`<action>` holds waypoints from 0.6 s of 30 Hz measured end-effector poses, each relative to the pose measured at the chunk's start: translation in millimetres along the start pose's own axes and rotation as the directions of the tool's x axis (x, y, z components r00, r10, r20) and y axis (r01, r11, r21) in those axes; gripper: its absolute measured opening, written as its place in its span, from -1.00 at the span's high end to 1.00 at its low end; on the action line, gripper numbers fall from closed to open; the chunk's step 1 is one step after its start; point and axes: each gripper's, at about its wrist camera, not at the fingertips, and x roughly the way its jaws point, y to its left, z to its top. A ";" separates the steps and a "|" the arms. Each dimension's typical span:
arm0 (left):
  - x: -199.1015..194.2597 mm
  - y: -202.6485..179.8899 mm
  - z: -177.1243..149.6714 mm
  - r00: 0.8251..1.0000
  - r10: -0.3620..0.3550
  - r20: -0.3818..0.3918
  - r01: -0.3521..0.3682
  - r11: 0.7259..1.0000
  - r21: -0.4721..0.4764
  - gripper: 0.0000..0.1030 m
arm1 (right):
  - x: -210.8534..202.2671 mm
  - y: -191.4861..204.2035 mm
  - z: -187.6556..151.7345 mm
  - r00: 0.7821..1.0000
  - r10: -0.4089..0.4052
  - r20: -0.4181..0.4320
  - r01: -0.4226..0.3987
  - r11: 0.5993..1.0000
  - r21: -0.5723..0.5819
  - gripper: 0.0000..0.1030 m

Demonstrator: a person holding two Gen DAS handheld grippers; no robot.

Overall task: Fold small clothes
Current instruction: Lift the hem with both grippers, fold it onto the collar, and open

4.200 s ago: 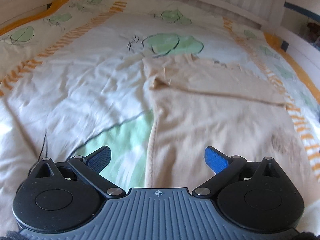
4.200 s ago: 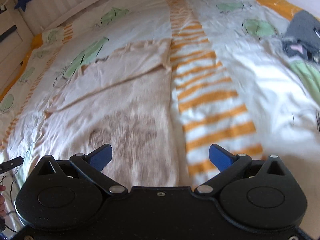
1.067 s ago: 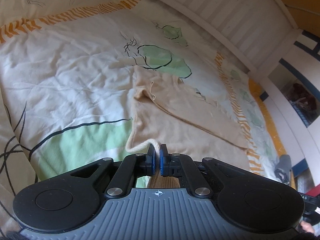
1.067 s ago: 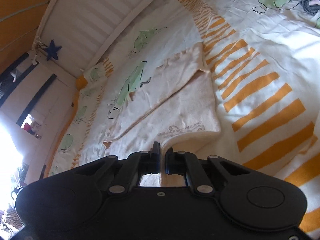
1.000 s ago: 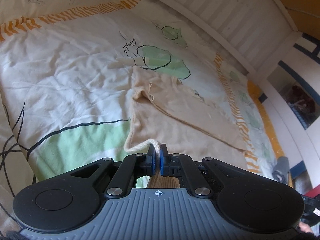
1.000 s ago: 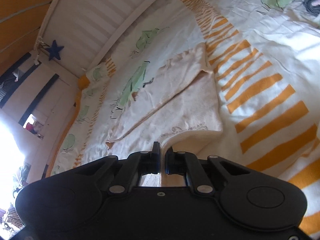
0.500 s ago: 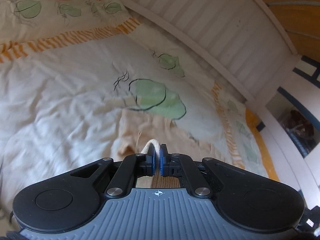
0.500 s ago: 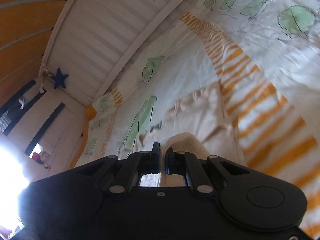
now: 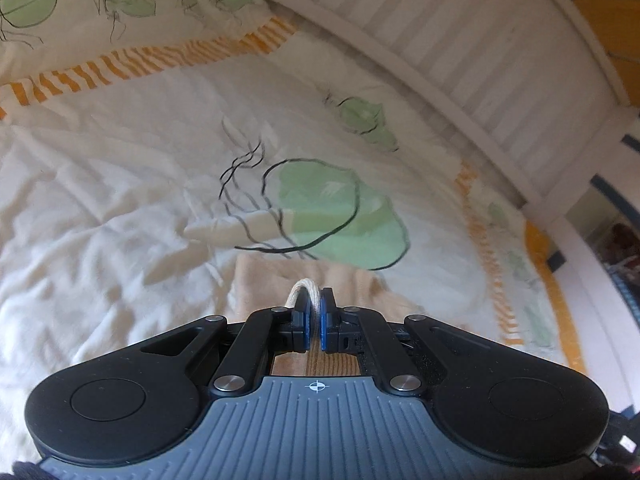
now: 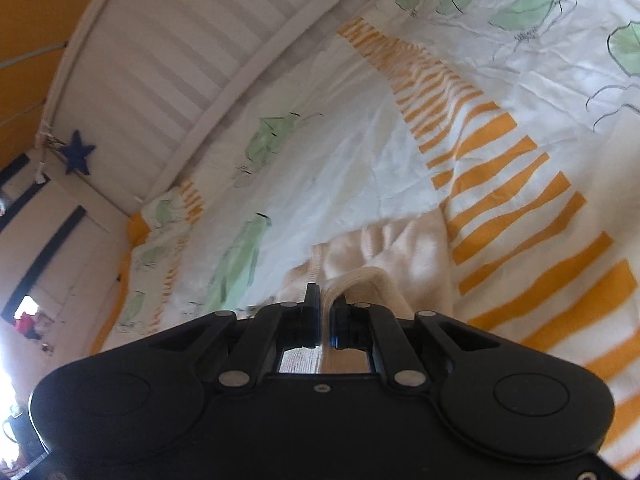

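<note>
A small cream knit top [image 9: 264,280] lies on the bed, mostly hidden under my grippers. My left gripper [image 9: 315,308] is shut on its ribbed hem, which loops up between the blue pads. My right gripper [image 10: 325,312] is shut on the hem at the other corner; the cream top [image 10: 400,248] bunches just past its fingers. Both held corners are carried over the top's far end near the neck.
The bed cover [image 9: 120,160] is white with green leaf prints and orange stripes [image 10: 520,200]. A white slatted bed rail [image 9: 460,40] runs along the far side. A blue star [image 10: 78,156] hangs on the rail in the right wrist view.
Both grippers, open over the flat top 4 s ago, closed on the hem corners and carried them forward over the garment toward its neck end. Less of the top shows now.
</note>
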 end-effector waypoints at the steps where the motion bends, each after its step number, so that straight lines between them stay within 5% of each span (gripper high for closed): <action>1: 6.1 2.0 1.0 1.000 0.008 -0.008 -0.008 1.000 -0.002 0.91 | 6.6 -2.8 0.7 1.000 -0.012 -0.007 0.012 1.000 0.002 0.76; 18: 52.7 11.8 -2.3 0.988 0.140 -0.058 -0.135 0.988 0.075 0.85 | 45.7 -7.7 -4.1 0.992 -0.122 -0.038 0.117 0.985 -0.125 0.73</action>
